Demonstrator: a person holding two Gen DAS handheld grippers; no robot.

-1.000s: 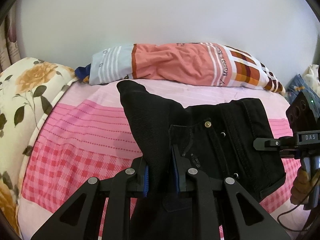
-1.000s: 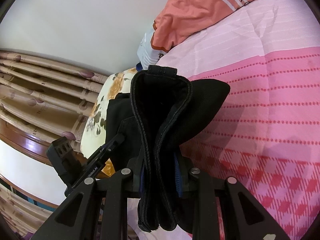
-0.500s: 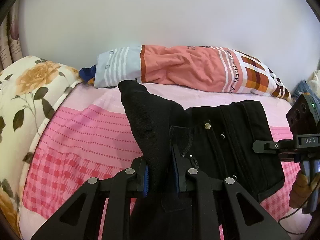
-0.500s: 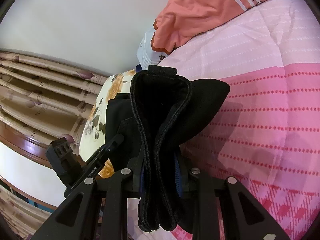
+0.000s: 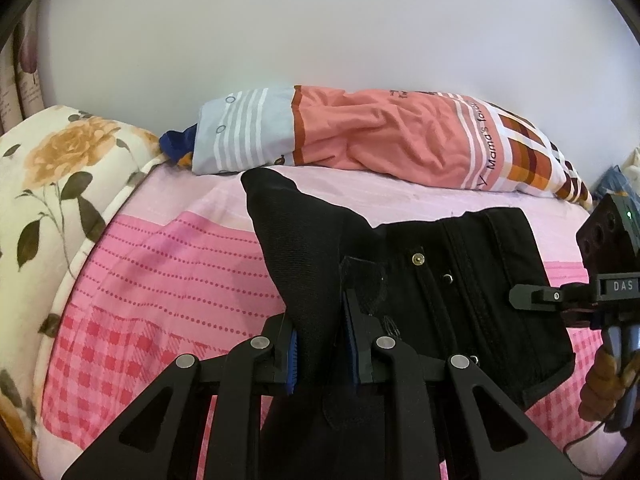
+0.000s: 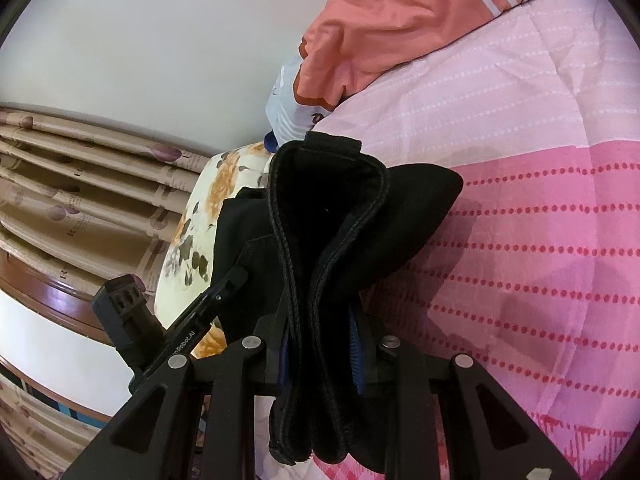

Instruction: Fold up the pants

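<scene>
Both grippers clamp black pants (image 5: 460, 280) above the bed (image 5: 160, 272): left gripper (image 5: 322, 354) view shows waistband buttons, right gripper (image 6: 320, 354) view only bunched folds.

wall (image 5: 320, 40): plain white | bed (image 5: 180, 264): pink checked sheet | curtain (image 6: 80, 184): beige

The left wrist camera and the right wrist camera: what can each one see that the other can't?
Only the left wrist view shows the brass button on the black pants, the whole long striped pillow, and a hand holding the right tool. Only the right wrist view shows the curtains, the wooden rail, and thick folded layers of pants pinched in the right tool. Both show the pants held up above the pink bedsheet, the flowered cushion, the white wall, and each other's tool.
</scene>
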